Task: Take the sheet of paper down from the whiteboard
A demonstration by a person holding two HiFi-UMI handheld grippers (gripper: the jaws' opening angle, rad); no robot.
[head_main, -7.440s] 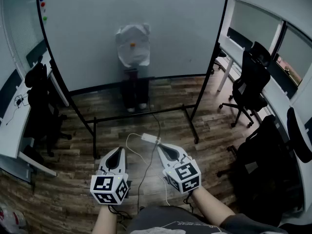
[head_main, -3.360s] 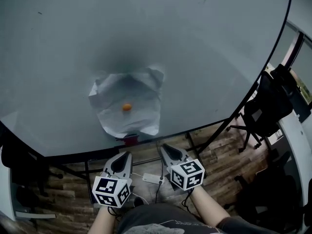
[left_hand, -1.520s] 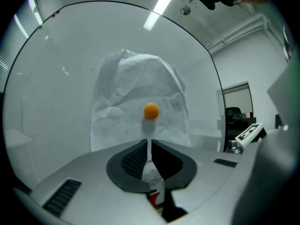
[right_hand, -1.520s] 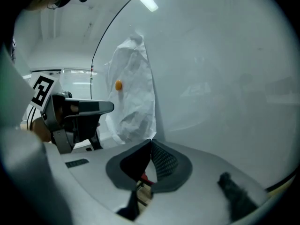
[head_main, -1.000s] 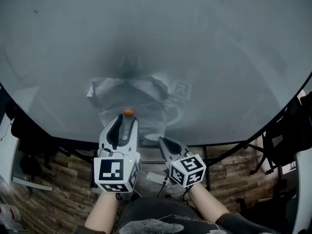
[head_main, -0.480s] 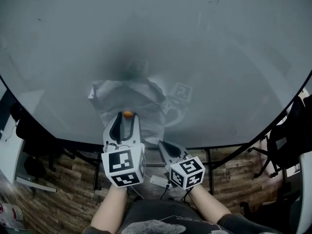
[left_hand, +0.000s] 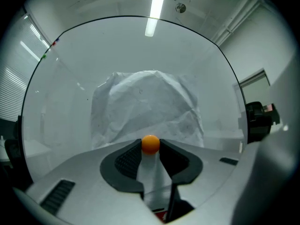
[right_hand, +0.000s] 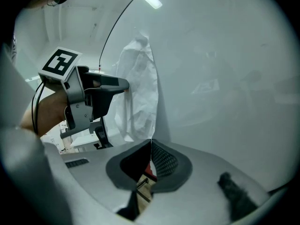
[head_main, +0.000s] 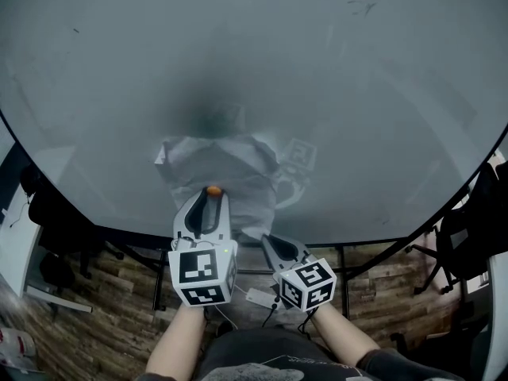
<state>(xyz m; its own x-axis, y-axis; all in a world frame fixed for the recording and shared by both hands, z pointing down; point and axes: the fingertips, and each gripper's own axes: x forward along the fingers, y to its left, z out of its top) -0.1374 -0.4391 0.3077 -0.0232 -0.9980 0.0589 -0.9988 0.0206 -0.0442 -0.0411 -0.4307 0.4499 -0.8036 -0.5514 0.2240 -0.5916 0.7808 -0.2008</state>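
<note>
Pinching the magnet (left_hand: 150, 144) on crumpled paper (left_hand: 145, 107) near the whiteboard (head_main: 357, 94)'s bottom edge: left claw (left_hand: 150, 147), just closed; right claw (right_hand: 150, 143) pressed together, empty. Paper likely light, limp; grip a loose corner.

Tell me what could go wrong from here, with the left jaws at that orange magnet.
1. The left gripper has just been closing its jaws and holds the orange magnet only at their very tips; it may slip out when pulled.
2. That magnet looks like the only thing pinning the crumpled sheet of paper to the whiteboard, and the right gripper is shut, off the sheet; the paper could fall once the magnet comes away.
</note>
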